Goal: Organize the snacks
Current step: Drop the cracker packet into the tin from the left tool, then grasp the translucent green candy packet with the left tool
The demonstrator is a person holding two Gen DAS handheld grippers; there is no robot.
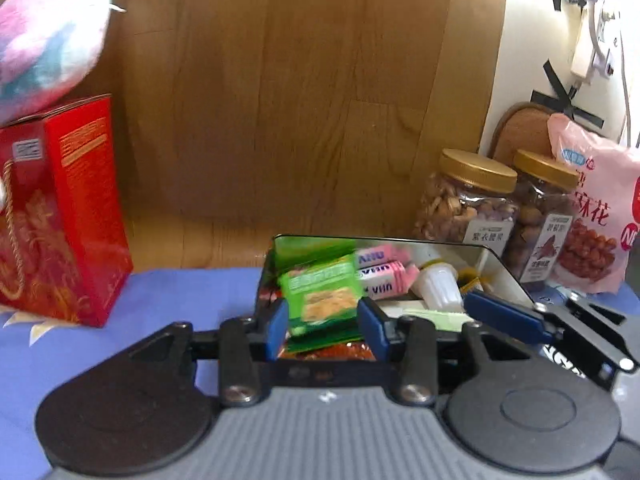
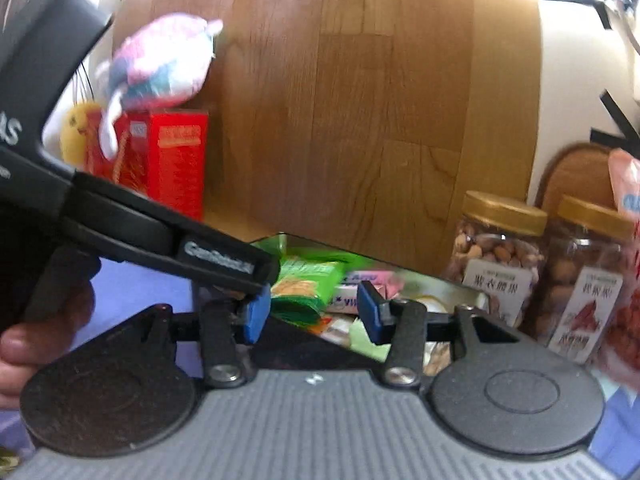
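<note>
So the wooden panel (image 1: pixel 280 100) fills the far side, with a red gift box (image 1: pixel 68 216) at the left carrying a pink plush toy (image 1: pixel 48 36), and two gold-lidded nut jars (image 1: pixel 472 200) at the right. In between sits the metal tin (image 1: pixel 508 272) on the blue cloth (image 1: pixel 192 300), stuffed with snacks. The left gripper (image 1: pixel 326 326) tilts down over its near edge, jaws apart, with a green snack packet (image 1: pixel 320 296) between the blue pads; can't tell if they're pinching it. The right gripper (image 2: pixel 312 314) comes in from the right, nearly level, released and empty.
</note>
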